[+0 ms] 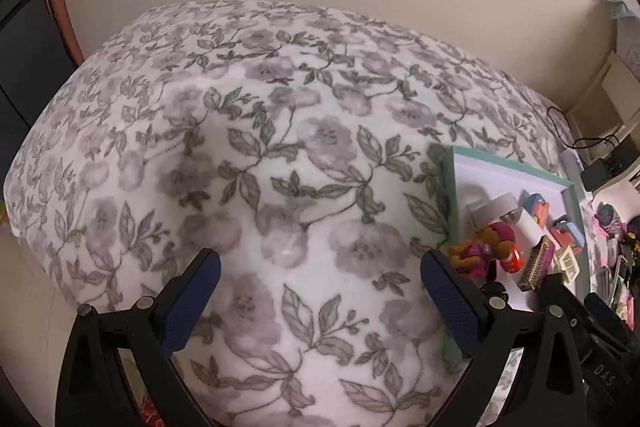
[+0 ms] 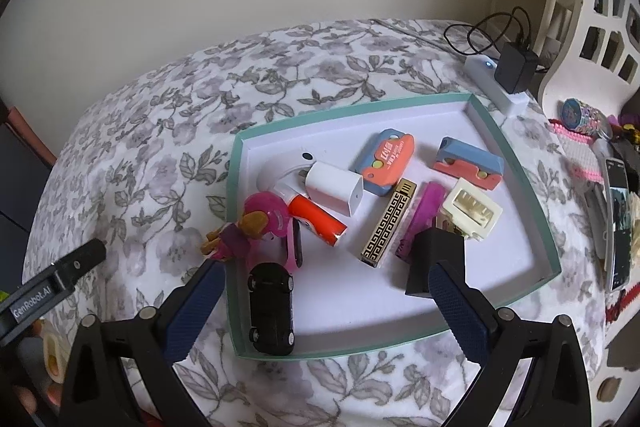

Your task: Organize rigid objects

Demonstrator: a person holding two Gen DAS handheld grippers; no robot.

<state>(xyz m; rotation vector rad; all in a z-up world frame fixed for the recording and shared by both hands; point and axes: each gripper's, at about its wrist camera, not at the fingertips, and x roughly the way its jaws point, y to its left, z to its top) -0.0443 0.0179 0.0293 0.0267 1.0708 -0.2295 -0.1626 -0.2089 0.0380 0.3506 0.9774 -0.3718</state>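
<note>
Bedding with gray flowers (image 1: 280, 147) fills nearly all of the left wrist view, and most of it is bare. That view catches only the left part of the tray (image 1: 450, 195), off at the right edge, with the toys jumbled and hard to tell apart. The right wrist view looks down on the whole tray (image 2: 236, 227), so each thing in it shows.

The tray is wide and flat, white inside with a green rim, and it lies on the bedding. In it, from big to small: a white round thing (image 2: 280, 169) at the far left with a white plug block (image 2: 336, 189) on it; a black toy car (image 2: 271, 311) at the near left corner; a black box (image 2: 434, 259) near the middle front; two blue and orange blocks (image 2: 386, 163) (image 2: 468, 163) on the far side; a gold patterned bar (image 2: 388, 223) in the middle; a purple comb (image 2: 420, 215) just right of it; a cream clip (image 2: 472, 207) beside the comb; a red tube (image 2: 316, 221) by the plug block. A pink doll (image 2: 256, 227) leans over the left rim, partly in and partly out.

Only the right view shows the white power strip (image 2: 496, 83) with a black charger (image 2: 516, 67) past the tray, and a phone (image 2: 618, 223) far right.

The left tongs (image 1: 320, 287) stand wide over bare bedding with nothing between them. The right tongs (image 2: 326, 299) stand wide too, above the near side of the tray, gripping nothing.
</note>
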